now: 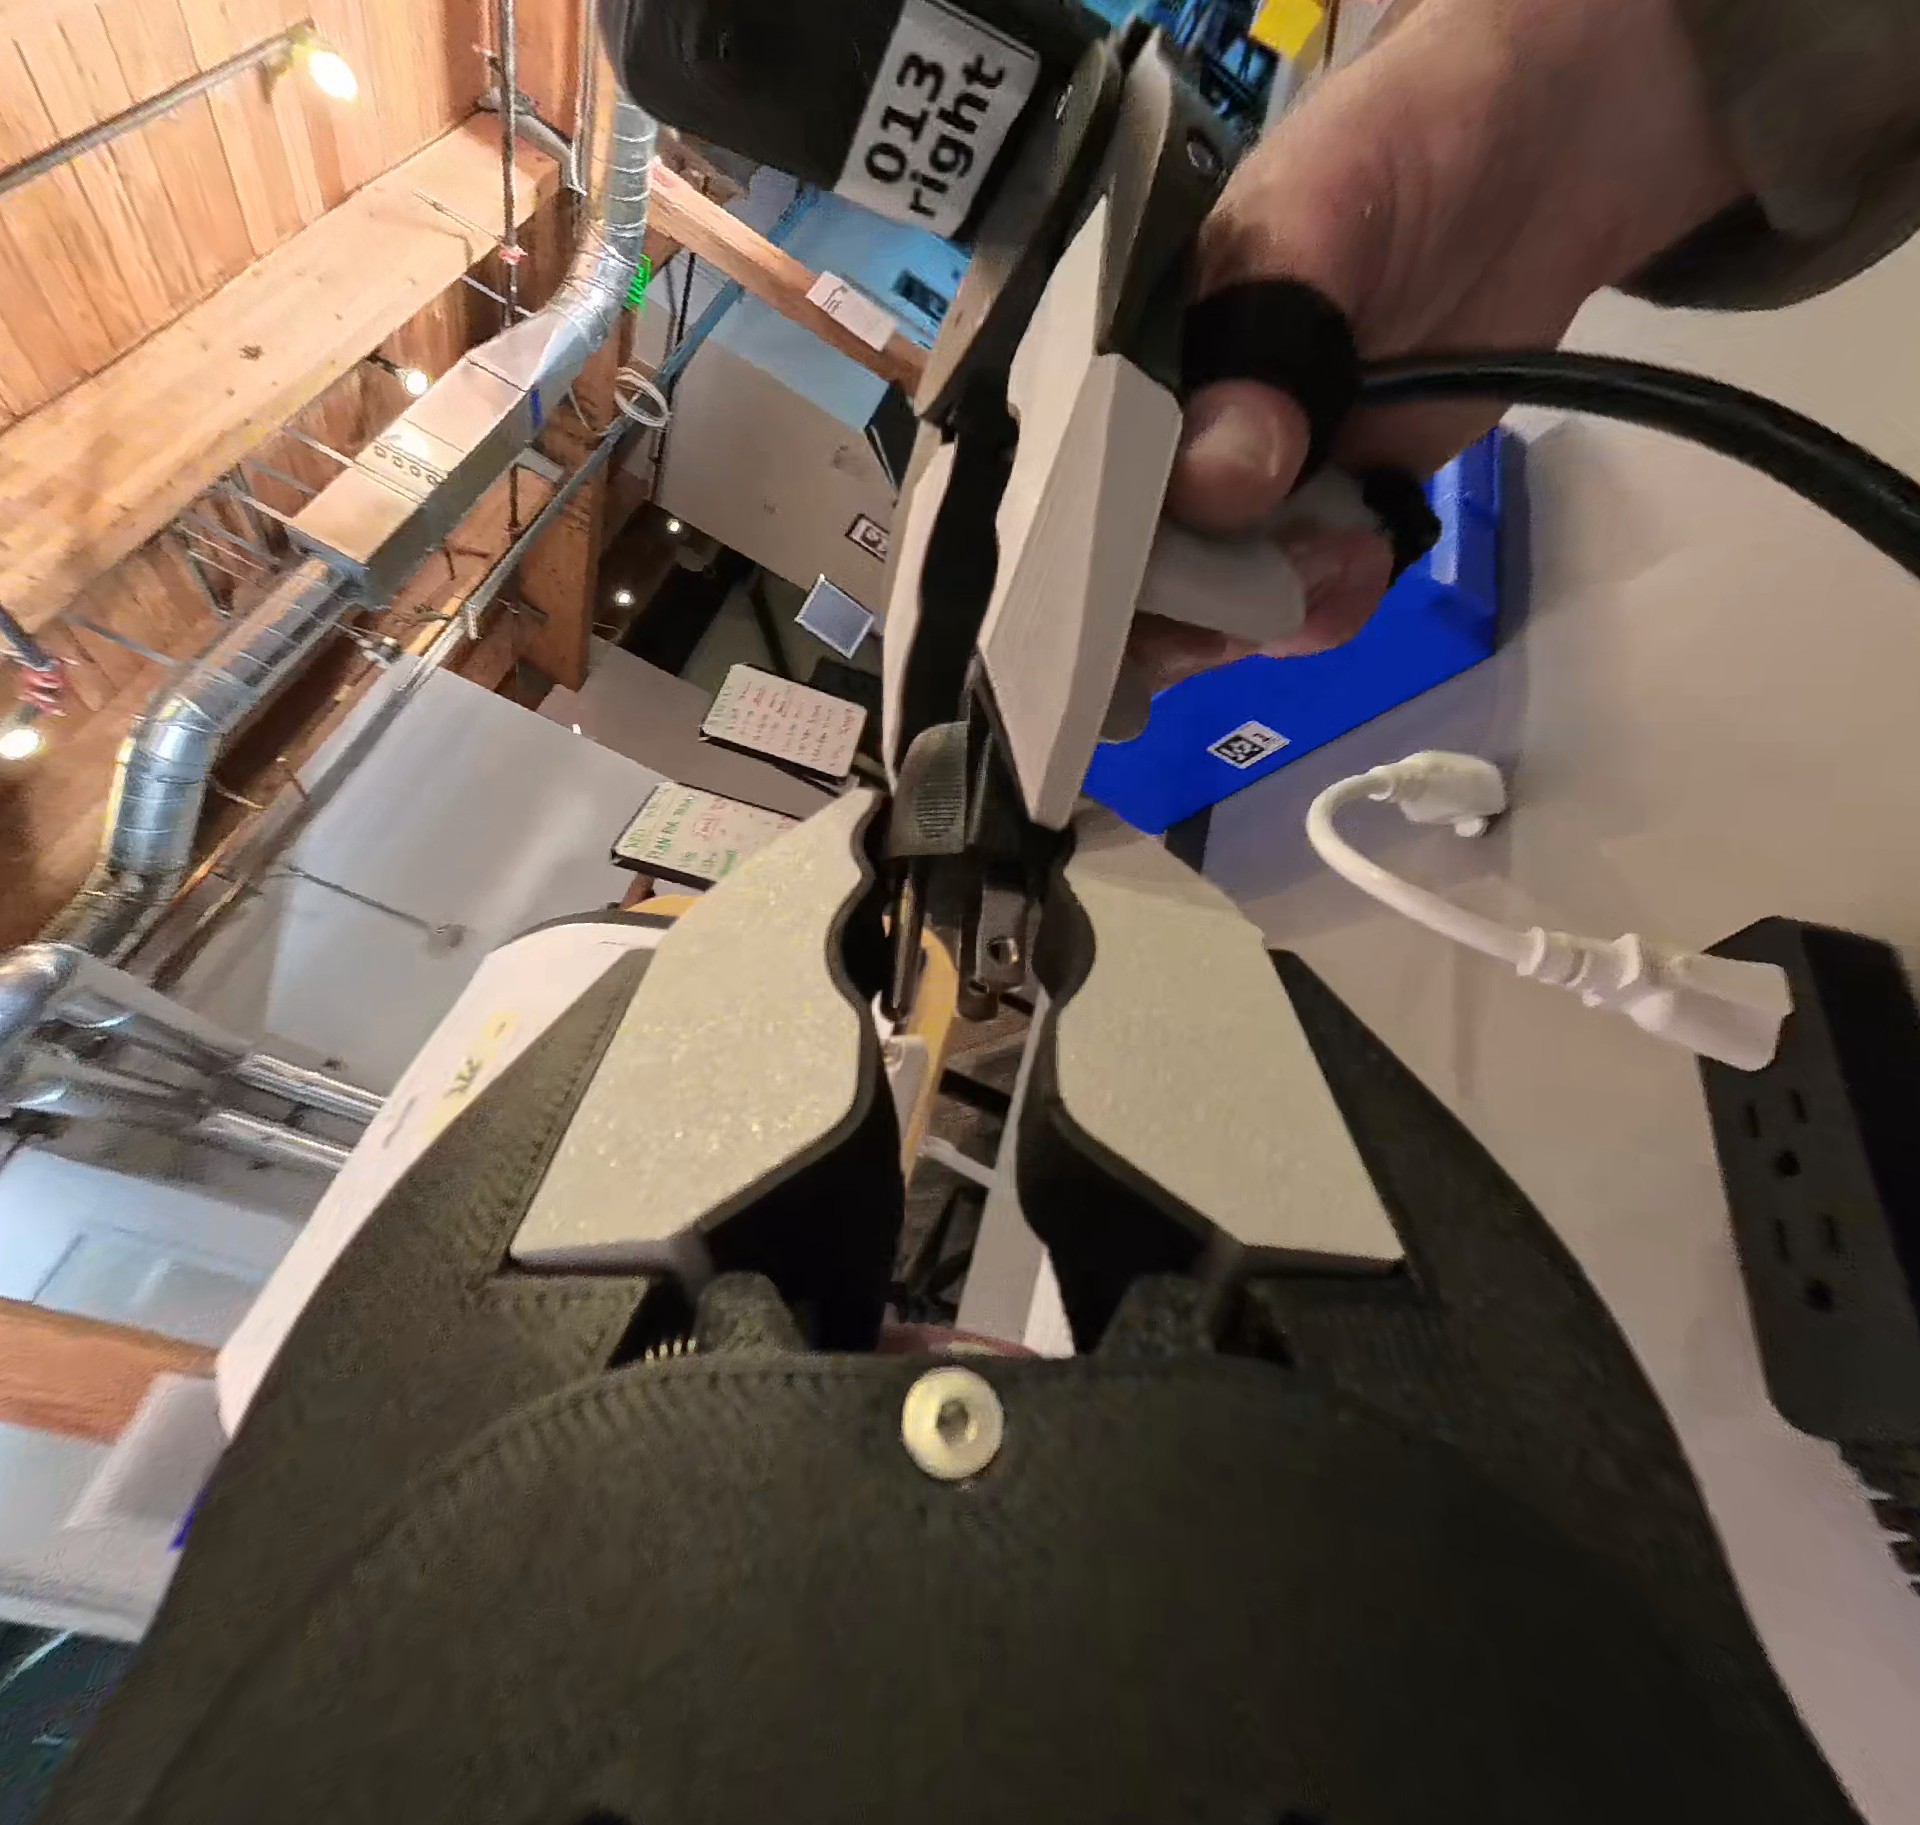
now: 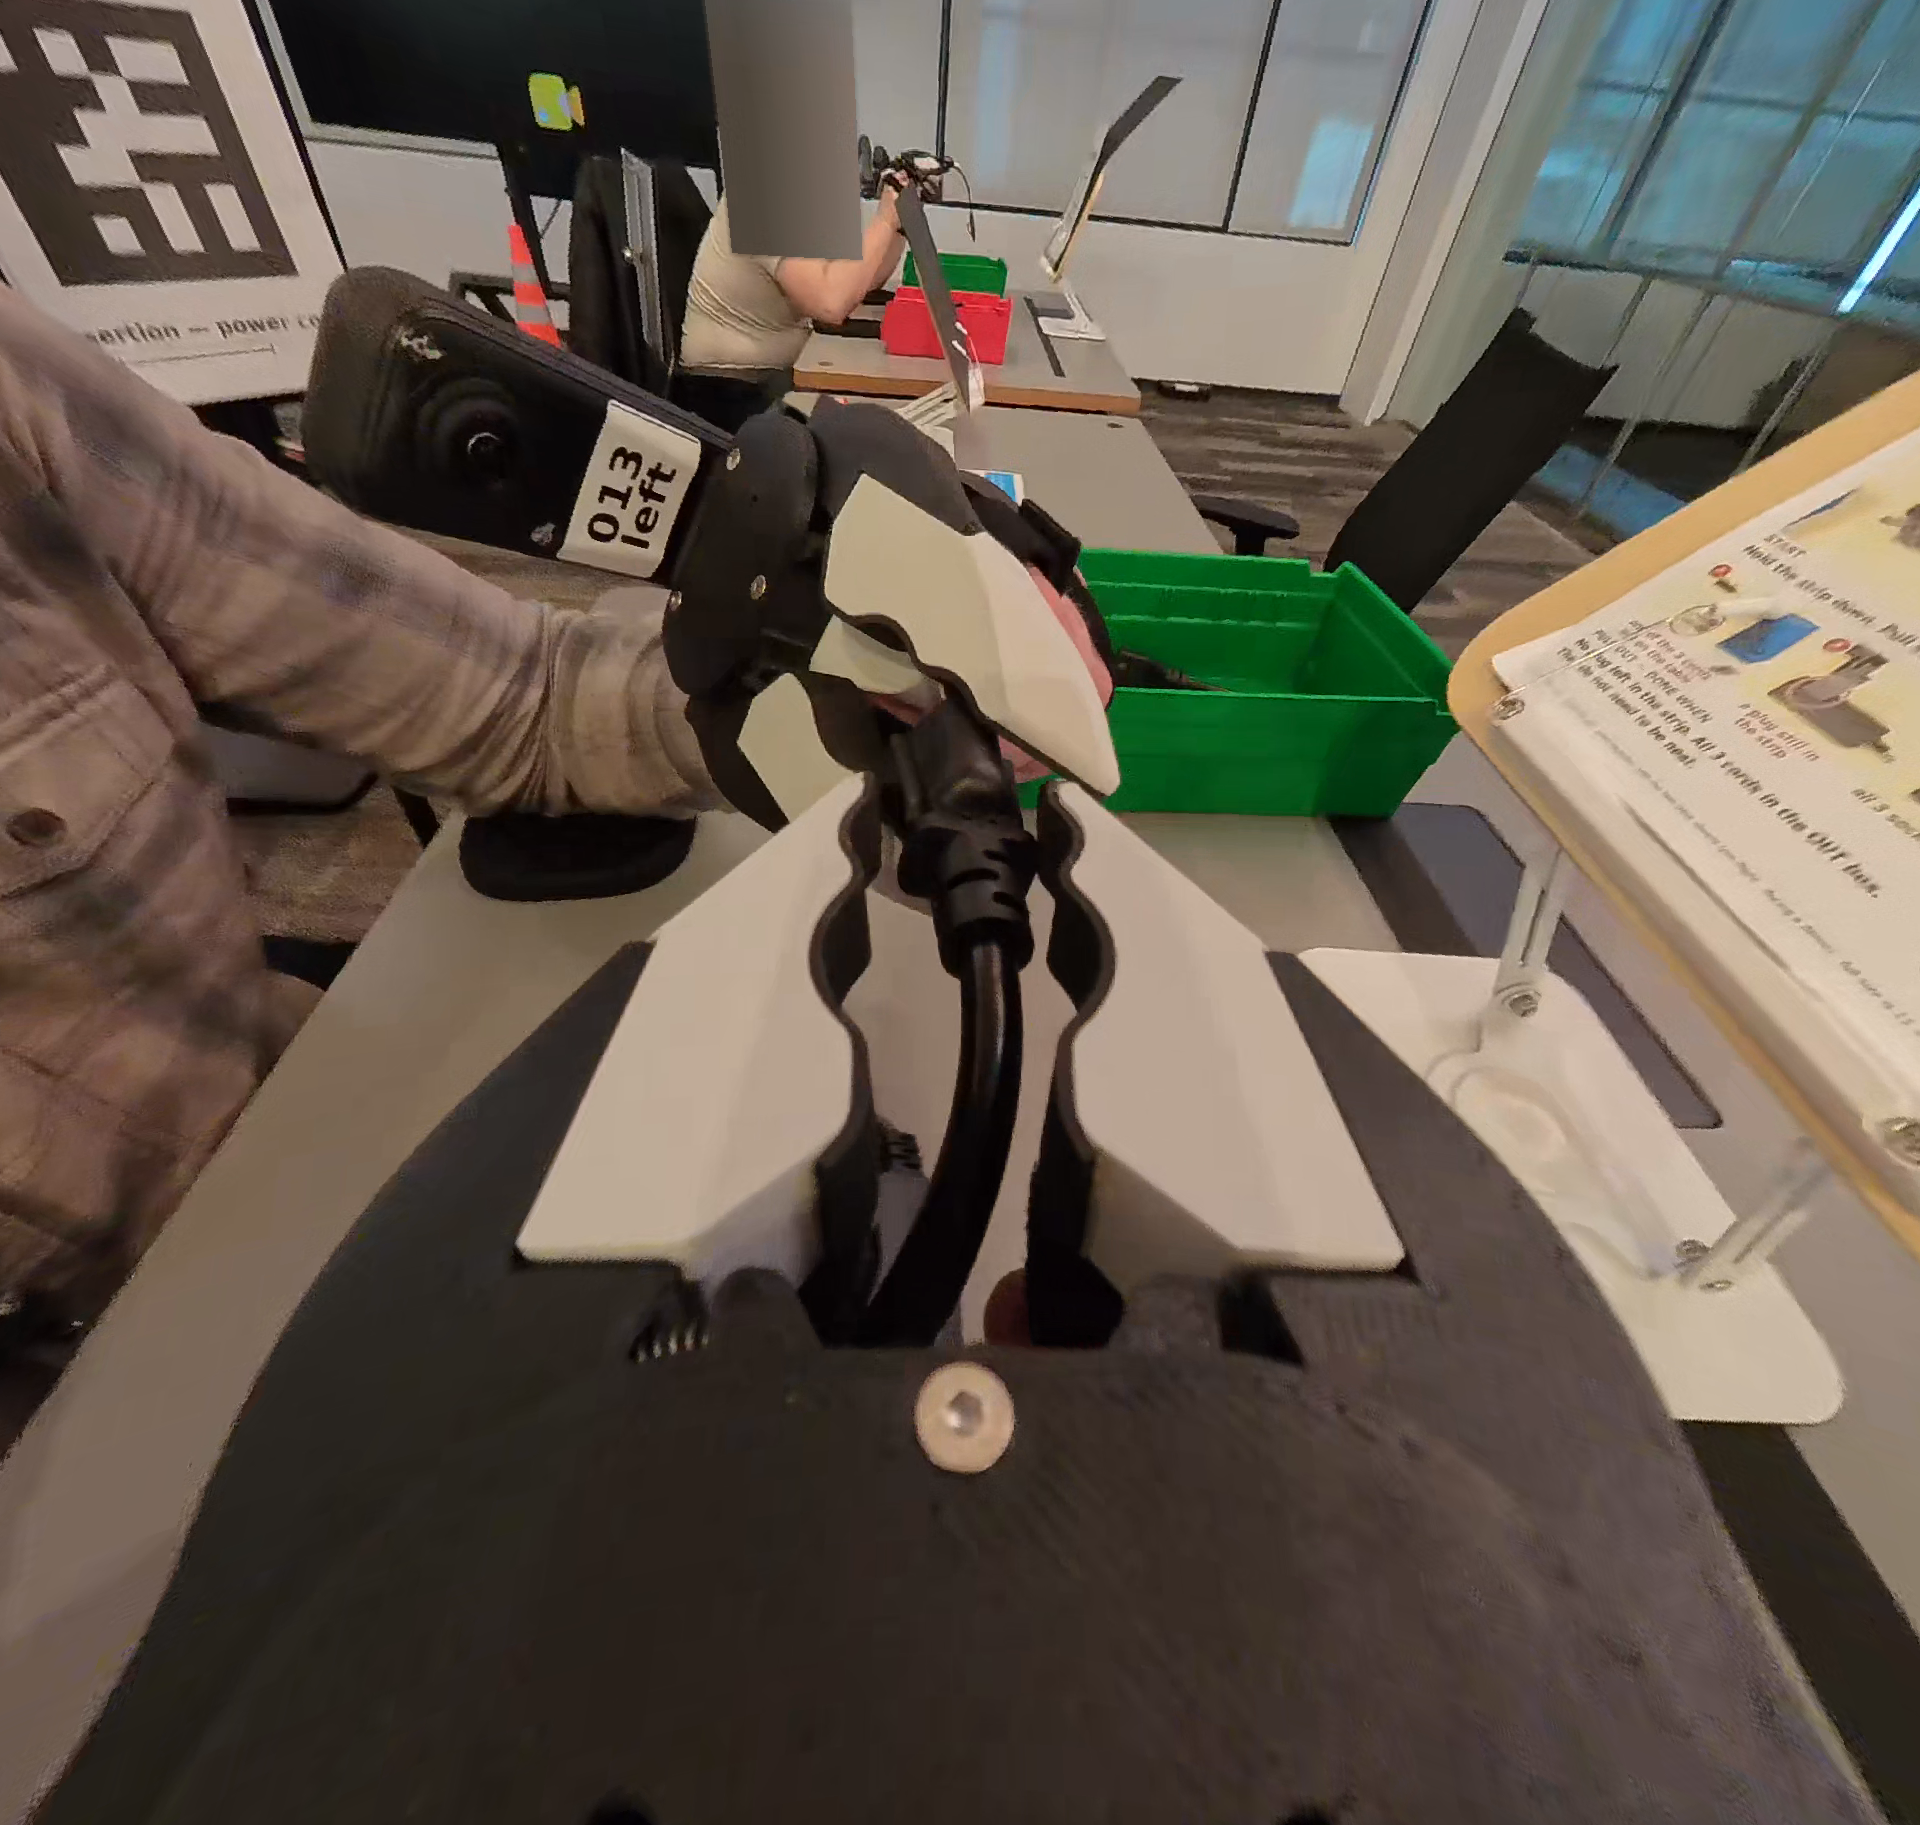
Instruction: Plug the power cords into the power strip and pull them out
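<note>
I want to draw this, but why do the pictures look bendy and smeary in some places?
Left wrist view: the wide lens bends and tilts the room, the ceiling lamps glare, the edges smear, yet the black plug between the fingers is fairly sharp. Right wrist view: even, soft light; the sleeve at the left is blurred; the black cord and green bin look clear.

Green bin (image 2: pixel 1278 726), blue bin (image 1: pixel 1340 705) (both on table), instr. sheet (image 2: pixel 1745 695)
</note>
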Tool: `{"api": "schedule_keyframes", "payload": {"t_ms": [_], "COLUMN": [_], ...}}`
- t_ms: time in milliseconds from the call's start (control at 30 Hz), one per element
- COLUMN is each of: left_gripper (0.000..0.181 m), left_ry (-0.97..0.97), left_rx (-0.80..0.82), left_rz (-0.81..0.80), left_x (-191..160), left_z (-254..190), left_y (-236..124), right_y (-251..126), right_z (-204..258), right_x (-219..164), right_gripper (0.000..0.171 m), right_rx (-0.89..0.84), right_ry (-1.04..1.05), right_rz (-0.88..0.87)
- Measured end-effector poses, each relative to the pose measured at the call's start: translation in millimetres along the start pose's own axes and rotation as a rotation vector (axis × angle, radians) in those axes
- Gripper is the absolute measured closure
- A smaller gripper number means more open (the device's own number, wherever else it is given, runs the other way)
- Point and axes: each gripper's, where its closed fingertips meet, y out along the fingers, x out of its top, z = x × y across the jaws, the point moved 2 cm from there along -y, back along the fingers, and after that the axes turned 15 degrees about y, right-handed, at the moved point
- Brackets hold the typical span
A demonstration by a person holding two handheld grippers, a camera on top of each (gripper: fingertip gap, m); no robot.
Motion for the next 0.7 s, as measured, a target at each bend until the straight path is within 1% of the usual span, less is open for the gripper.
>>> {"api": "schedule_keyframes", "payload": {"t_ms": [67, 133, 233, 333, 400, 433, 567, 700], "left_gripper": [0.159, 0.159, 0.159, 0.159, 0.159, 0.159, 0.158, 0.158], "left_ry": [-0.022, 0.002, 0.068, 0.106, 0.117, 0.14, 0.179, 0.18], "left_rx": [0.002, 0.014, 0.038, 0.063, 0.064, 0.068, 0.088, 0.097], "left_rz": [-0.012, -0.015, 0.0, 0.003, 0.002, 0.006, 0.017, 0.012], "left_x": [0.5, 2.5, 4.5, 8.0, 9.5, 9.8, 9.2, 11.3], "left_z": [-1.3, -2.2, -2.6, -1.9, -1.9, -2.8, -1.7, -0.4], "left_y": [1.2, 1.7, 1.3, 0.7, 0.5, 0.8, 0.1, -0.7], "right_y": [-1.1, -2.4, -4.2, -5.6, -5.3, -3.8, -3.5, -4.1], "right_z": [0.3, 0.9, 2.6, 5.4, 7.1, 7.4, 7.0, 9.3], "right_x": [-1.4, -4.0, -3.2, -2.6, -5.1, -11.1, -8.7, -6.3], "right_gripper": [0.142, 0.14, 0.146, 0.147, 0.147, 0.146, 0.148, 0.148], "right_rx": [0.022, 0.056, 0.08, 0.107, 0.139, 0.152, 0.106, 0.141], "right_ry": [0.055, 0.127, 0.159, 0.196, 0.248, 0.264, 0.203, 0.23], "right_rz": [0.011, 0.029, -0.003, -0.015, -0.005, 0.033, -0.001, -0.012]}}
